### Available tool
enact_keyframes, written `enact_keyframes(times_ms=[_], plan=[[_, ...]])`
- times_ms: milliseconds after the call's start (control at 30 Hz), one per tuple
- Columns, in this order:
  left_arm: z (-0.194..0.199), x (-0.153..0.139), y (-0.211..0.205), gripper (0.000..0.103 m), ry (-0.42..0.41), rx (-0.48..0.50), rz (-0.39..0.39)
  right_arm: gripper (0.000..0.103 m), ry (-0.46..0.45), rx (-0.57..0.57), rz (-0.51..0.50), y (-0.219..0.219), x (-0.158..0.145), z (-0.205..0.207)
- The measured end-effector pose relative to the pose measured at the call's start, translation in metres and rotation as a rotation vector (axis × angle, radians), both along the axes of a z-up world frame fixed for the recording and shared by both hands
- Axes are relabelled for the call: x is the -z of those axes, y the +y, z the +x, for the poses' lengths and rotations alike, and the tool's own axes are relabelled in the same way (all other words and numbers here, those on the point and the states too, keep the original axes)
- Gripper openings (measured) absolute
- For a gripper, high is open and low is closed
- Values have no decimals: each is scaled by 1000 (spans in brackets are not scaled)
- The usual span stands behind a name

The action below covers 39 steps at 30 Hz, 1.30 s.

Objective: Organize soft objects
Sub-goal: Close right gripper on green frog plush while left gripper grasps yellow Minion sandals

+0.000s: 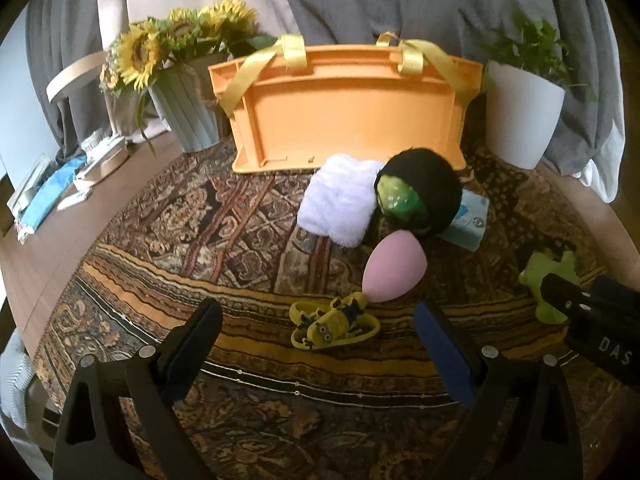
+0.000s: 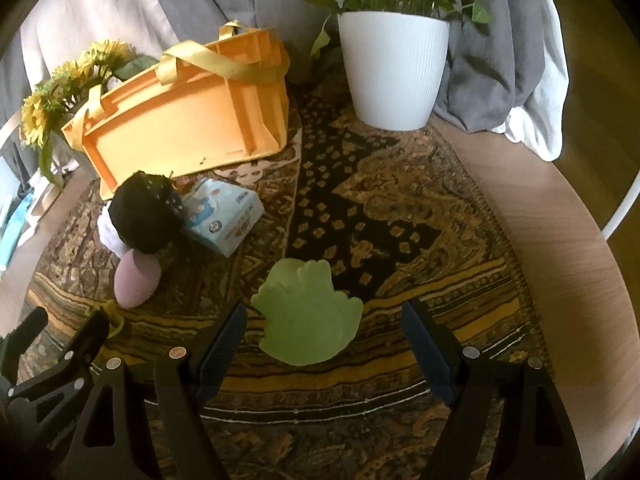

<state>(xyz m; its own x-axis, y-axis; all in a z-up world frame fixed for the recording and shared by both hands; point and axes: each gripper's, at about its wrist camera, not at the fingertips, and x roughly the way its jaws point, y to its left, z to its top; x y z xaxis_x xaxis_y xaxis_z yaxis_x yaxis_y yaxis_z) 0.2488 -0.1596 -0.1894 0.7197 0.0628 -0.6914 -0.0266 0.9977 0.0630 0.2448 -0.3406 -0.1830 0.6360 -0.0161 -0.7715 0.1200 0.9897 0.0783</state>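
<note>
Now the right hand-held gripper [image 2: 322, 336] hangs spread above the green plush [image 2: 306, 316], lined up to grab. Left hand-held gripper [image 1: 320, 334] is spread over the minion toy [image 1: 334, 322].

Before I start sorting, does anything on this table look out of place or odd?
The orange crate lies tipped on its side at the back of the patterned cloth, its underside facing the camera, so nothing can go in yet. The soft things lie loose in front.
</note>
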Motion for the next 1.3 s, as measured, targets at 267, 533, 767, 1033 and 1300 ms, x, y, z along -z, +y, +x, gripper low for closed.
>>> enact_keyframes(times_ms=[267,533,767,1033,1300], plan=[[11,15,2,89,44,-18,-5,80,22,-7,-3,3,11,7],[16,27,3,76,94,-12,-15,78,20,-6,-26,5,17,10],[14,27,0,57,82,21,-27,57,6,-12,-27,6,17,8],[11,23,4,56,72,42,-17,55,-7,-14,-35,9,12,2],[2,2,10,55,18,56,-25,55,-51,-28,-23,19,-7,-5]])
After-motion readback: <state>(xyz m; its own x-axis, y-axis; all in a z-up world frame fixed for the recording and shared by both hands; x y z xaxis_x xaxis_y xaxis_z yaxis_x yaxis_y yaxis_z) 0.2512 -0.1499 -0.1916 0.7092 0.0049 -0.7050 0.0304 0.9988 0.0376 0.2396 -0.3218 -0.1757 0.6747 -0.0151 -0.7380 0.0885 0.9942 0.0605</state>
